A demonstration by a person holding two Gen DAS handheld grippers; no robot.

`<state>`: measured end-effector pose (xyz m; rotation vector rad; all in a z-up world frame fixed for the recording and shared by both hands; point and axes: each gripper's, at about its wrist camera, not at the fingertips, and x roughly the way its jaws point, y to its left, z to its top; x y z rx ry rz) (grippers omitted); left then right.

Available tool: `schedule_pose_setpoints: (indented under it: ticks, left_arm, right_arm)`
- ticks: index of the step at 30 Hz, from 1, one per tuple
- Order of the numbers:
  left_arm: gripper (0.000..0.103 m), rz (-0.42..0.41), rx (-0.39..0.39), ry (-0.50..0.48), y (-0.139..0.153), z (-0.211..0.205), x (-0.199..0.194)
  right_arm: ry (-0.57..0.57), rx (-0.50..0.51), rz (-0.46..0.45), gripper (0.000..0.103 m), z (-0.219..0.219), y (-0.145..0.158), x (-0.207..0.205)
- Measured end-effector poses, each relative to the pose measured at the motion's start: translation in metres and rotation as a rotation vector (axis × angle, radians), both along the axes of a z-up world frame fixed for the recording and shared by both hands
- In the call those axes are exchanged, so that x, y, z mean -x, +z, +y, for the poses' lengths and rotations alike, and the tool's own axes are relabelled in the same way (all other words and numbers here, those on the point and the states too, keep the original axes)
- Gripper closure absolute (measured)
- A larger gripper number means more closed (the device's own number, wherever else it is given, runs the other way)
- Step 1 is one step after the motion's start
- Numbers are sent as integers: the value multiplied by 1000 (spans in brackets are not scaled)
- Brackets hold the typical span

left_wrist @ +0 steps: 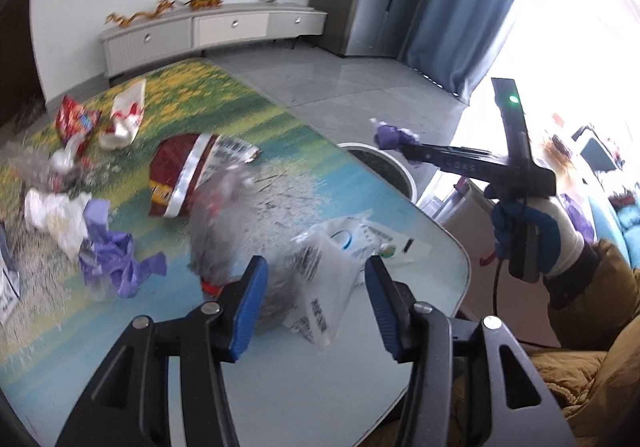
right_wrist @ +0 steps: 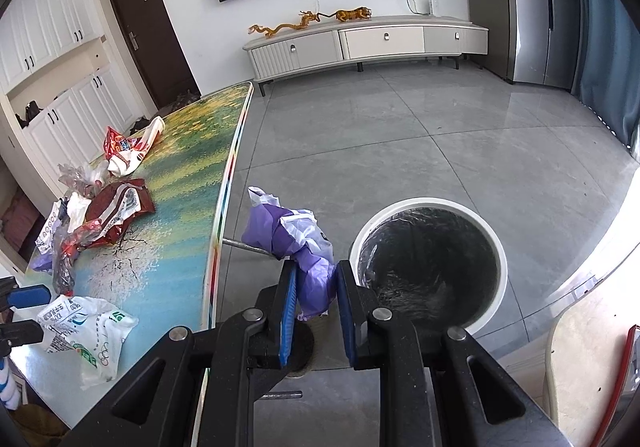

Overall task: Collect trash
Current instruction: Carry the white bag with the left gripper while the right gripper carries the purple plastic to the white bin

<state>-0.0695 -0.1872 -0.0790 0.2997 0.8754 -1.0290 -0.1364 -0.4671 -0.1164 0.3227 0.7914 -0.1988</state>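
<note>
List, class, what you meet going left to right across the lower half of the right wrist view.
White printed bag → table edge → purple wrapper held in the right gripper → round white trash bin.

in the left wrist view the grey crumpled bag [left_wrist: 224,231] on the worktop [left_wrist: 312,379] is smeared by motion blur — we cannot read what it is. print on the white bag [left_wrist: 324,279] is too blurred to make out. in the right wrist view the left gripper [right_wrist: 24,311] is cut off by the picture's edge — its jaws unseen there.
</note>
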Motion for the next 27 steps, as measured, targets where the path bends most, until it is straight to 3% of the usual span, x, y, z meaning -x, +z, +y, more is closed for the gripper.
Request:
schedule_pose_setpoints:
  ticks: [5,9,16,19,27]
  left_arm:
    - [55,-36,-28,-92,0,-16,16]
    - [59,-23,-55,-112,-8,-22,19]
    - [90,21,-91,-72,-22,-25,7]
    - [95,49,-68,-79,-19,-26,6]
    - [96,111,-45,-123,-19,-41,6]
  right_arm:
    - [1,-2,1,84,0,0,-1]
    - [1,-5,0,84,1,-1,1]
    - [-2,-11,-2,84,0,-3,2]
    - [-4,-12,-2,84,-1,-3,3]
    - [-24,-24,-7,84,-9,-7,7]
